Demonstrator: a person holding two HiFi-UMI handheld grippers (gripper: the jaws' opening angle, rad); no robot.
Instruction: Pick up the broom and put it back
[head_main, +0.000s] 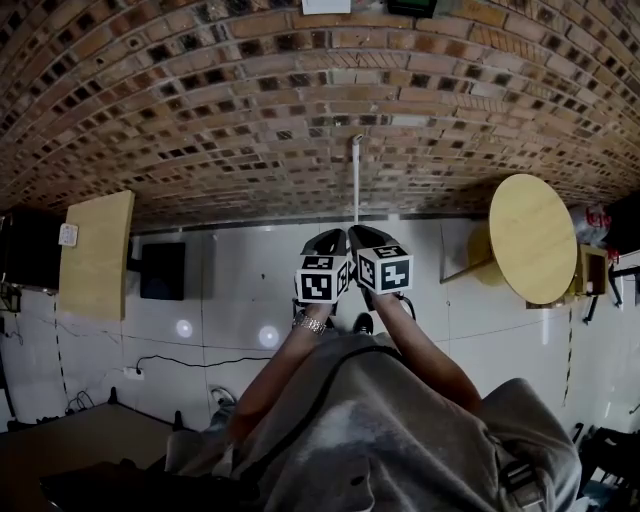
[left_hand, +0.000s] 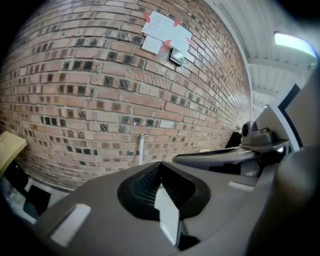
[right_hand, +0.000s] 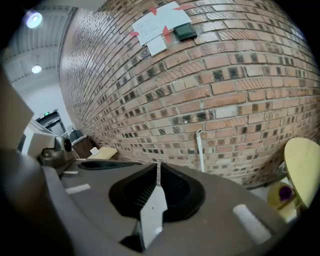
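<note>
The broom's white handle (head_main: 355, 178) stands upright against the brick wall, straight ahead of both grippers; its lower end is hidden behind them. That thin handle also shows in the left gripper view (left_hand: 141, 149) and the right gripper view (right_hand: 200, 150). My left gripper (head_main: 330, 242) and right gripper (head_main: 366, 236) are held side by side, short of the wall and apart from the handle. In its own view the left gripper (left_hand: 160, 165) has its jaws together with nothing between them. The right gripper (right_hand: 158, 166) is likewise shut and empty.
A round wooden table (head_main: 532, 238) stands at the right by the wall. A pale wooden board (head_main: 97, 255) and a black box (head_main: 162, 270) sit at the left. Cables (head_main: 170, 362) run over the white tiled floor. Papers (left_hand: 165, 32) hang high on the wall.
</note>
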